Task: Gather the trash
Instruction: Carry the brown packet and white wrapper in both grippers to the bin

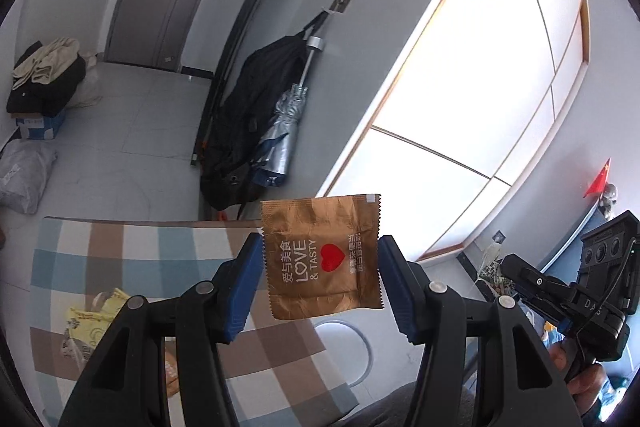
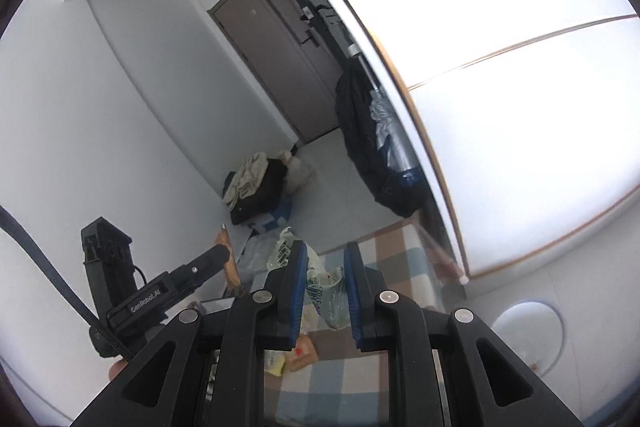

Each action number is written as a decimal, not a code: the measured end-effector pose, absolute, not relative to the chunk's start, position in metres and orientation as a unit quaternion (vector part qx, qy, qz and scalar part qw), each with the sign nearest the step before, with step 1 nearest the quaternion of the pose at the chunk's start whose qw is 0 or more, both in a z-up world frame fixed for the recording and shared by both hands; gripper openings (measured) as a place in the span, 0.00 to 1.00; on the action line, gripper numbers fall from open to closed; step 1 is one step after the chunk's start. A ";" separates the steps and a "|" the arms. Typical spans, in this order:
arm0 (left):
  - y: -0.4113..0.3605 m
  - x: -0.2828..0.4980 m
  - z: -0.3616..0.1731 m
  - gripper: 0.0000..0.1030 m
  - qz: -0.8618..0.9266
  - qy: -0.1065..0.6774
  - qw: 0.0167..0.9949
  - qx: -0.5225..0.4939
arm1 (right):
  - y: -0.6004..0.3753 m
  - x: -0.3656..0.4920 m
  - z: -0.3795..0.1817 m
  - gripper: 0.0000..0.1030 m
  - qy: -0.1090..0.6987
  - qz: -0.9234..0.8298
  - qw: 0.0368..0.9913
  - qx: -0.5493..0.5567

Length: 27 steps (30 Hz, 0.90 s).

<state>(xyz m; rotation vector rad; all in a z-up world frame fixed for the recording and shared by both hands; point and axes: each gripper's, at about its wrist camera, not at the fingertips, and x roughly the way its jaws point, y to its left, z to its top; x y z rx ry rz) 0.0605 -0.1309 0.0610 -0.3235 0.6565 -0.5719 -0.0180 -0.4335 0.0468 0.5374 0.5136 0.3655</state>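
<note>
Partway through: left hand-held gripper (image 1: 320,267) clamped on a brown packet (image 1: 322,259) lifted above the checked worktop (image 1: 120,251), right hand-held gripper (image 2: 326,291) nipping a clear crumpled wrapper (image 2: 326,297); yellow wrapper (image 1: 86,327) left at 8 o'clock.

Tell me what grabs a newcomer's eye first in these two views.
The bronze foil sachet with a red heart, clamped upright in the left claw. Next, the crumpled clear plastic wrapper in the right claw, above the checked blue-and-brown tablecloth.
</note>
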 end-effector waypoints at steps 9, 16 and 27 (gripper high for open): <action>-0.208 0.072 0.059 0.52 -0.342 0.336 0.868 -0.126 | -0.509 -0.038 0.023 0.17 0.254 0.105 0.919 0.283; -0.261 0.087 0.039 0.52 -0.380 0.366 0.841 -0.115 | -0.556 -0.047 -0.015 0.17 0.289 0.047 0.908 0.299; -0.320 0.110 -0.026 0.52 -0.409 0.436 0.795 -0.104 | -0.602 -0.020 -0.112 0.17 0.377 -0.007 0.862 0.339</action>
